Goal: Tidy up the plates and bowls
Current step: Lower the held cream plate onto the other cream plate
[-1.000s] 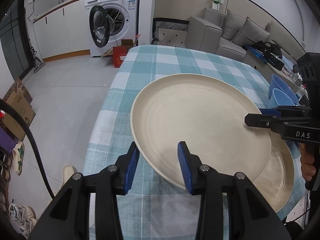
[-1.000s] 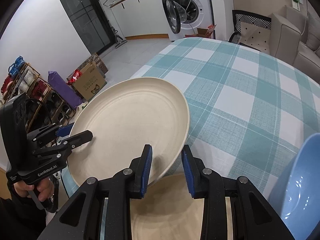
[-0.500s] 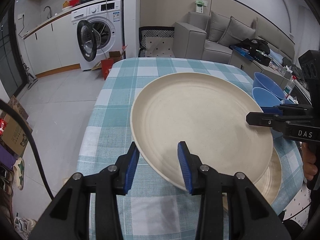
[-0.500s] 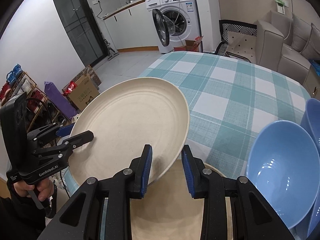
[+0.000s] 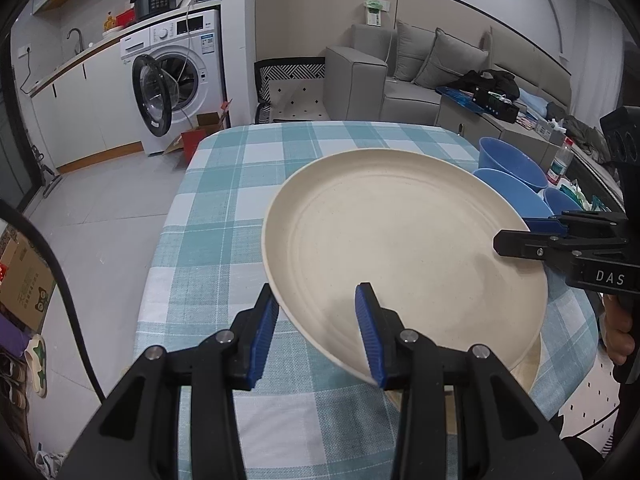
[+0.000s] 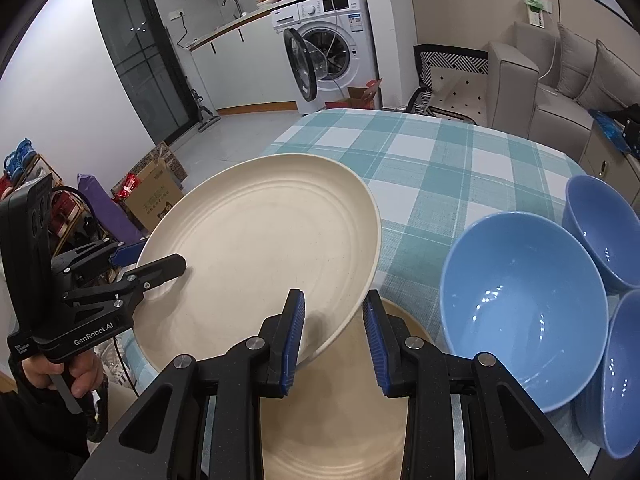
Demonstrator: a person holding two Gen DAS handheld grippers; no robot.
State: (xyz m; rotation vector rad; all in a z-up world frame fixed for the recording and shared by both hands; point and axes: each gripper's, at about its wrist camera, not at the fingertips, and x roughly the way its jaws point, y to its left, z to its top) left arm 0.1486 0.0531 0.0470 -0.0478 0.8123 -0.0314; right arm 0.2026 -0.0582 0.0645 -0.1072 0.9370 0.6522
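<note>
A large cream plate (image 5: 400, 248) (image 6: 260, 248) hangs tilted above the checked table, held by opposite rims. My left gripper (image 5: 316, 312) is shut on its near-left rim, and the right wrist view shows that gripper (image 6: 160, 268) at the plate's left edge. My right gripper (image 6: 334, 312) is shut on the other rim and appears in the left wrist view (image 5: 520, 240) at the right. A second cream plate (image 6: 340, 420) (image 5: 524, 364) lies on the table below, mostly covered. Three blue bowls (image 6: 520, 300) (image 5: 508, 160) stand to the right.
The table with its teal checked cloth (image 5: 248, 168) (image 6: 440, 152) stretches away from me. Beyond it stand a washing machine (image 5: 176, 76) with its door open, a chair (image 5: 296, 88) and a grey sofa (image 5: 400, 72). Cardboard boxes (image 6: 152, 196) sit on the floor at the left.
Both grippers have lifted the cream plate and carried it across the table. The lower plate has slid further under it, and more blue bowls have come into view.
</note>
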